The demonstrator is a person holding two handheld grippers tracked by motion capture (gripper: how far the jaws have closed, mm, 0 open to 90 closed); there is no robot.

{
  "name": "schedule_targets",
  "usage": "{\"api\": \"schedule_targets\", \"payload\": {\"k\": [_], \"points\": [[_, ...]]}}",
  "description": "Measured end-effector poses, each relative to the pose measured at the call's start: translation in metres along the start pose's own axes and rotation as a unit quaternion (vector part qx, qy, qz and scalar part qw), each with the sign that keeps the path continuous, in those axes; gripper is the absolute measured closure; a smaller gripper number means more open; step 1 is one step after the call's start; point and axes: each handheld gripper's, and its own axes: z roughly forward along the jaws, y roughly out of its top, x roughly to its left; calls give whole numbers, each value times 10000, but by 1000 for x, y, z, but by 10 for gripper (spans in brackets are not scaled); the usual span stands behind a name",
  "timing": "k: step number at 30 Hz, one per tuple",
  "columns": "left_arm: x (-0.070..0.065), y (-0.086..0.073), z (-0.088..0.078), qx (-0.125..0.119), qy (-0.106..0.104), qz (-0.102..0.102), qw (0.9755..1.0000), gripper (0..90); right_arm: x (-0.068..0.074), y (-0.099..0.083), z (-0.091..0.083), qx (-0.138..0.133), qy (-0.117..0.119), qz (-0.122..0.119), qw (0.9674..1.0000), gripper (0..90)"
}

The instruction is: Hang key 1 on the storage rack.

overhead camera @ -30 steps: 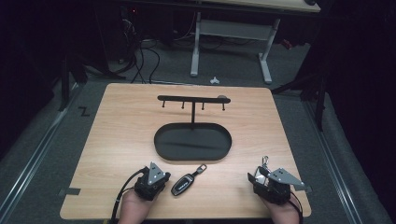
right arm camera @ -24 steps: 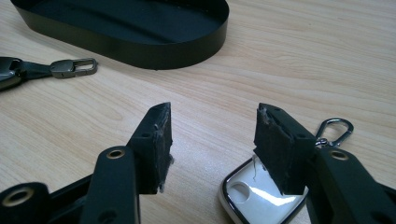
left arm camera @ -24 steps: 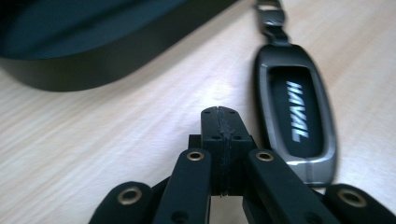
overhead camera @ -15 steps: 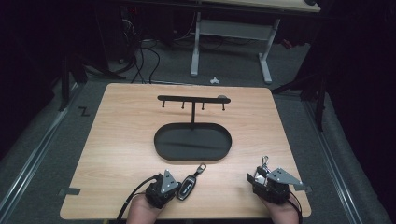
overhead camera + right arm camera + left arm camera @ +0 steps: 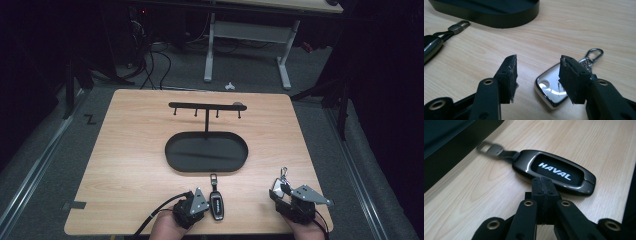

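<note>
A black HAVAL key fob (image 5: 556,170) lies flat on the wooden table (image 5: 130,150), its strap clip (image 5: 491,148) pointing toward the black oval tray (image 5: 206,151). My left gripper (image 5: 543,181) is shut with nothing in it, and its joined tips touch the fob's long side. In the high view the left gripper (image 5: 205,207) sits just left of the fob (image 5: 216,202). My right gripper (image 5: 539,60) is open near the front right corner. A chrome key fob (image 5: 547,91) with a ring clasp (image 5: 594,53) lies on the table under its right jaw, pads apart from it.
A black hook bar on a post (image 5: 206,106) rises from the tray's far side. The table's front edge runs close behind both hands. Beyond the table stand a second desk's legs (image 5: 210,45) and floor cables (image 5: 150,65).
My left gripper has slid right against the black fob, which has turned from slanted to pointing straight at the tray and shifted slightly right. The right gripper has stayed put.
</note>
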Motion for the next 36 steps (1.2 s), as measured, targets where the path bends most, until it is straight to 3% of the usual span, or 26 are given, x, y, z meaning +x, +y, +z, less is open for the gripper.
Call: {"api": "schedule_targets", "payload": {"k": [7,10,13,14,15,17,20,21,23,24,25,28,30,31,32,35,36], "points": [[-2,10,12,-65,-58,74,9999,863,1,-7,-6,54,-32,72,10000,502],[3,7,5,-126,40,-11,9999,825,6,-5,-4,59,37,43,10000,507],[17,1,-12,-333,274,-262,9987,728,14,-1,2,73,158,-87,9998,510],[17,1,-12,-333,274,-262,9987,698,14,-1,2,73,158,-87,9998,510],[29,-3,-27,-433,516,-461,9967,665,20,3,7,74,300,-136,9994,525],[43,-8,-43,-578,736,-723,9930,606,27,7,12,91,441,-182,9988,536],[57,-16,-64,-819,1044,-1078,9853,511,40,12,20,123,640,-350,9973,556],[60,-20,-68,-840,1130,-1113,9838,486,44,14,22,143,690,-385,9968,569],[63,-32,-73,-715,1479,-974,9816,447,50,16,28,200,822,-407,9956,598],[63,-32,-73,-715,1479,-974,9816,428,54,18,30,233,903,-436,9947,620],[66,-50,-76,-738,1597,-1022,9791,421,58,19,31,261,981,-457,9938,643],[75,-61,-78,-549,1646,-1135,9783,415,68,22,36,264,1222,-568,9905,748],[77,-62,-80,-610,1687,-1150,9770,416,73,23,37,275,1296,-607,9893,787],[79,-64,-82,-735,1672,-1267,9750,415,81,25,39,328,1447,-697,9865,864],[78,-64,-82,-775,1632,-1286,9751,416,86,25,39,320,1489,-770,9853,893],[75,-64,-79,-650,1685,-1092,9775,415,99,26,40,295,1628,-955,9816,900],[75,-64,-79,-650,1685,-1092,9775,416,99,26,40,295,1628,-955,9816,900]]}}
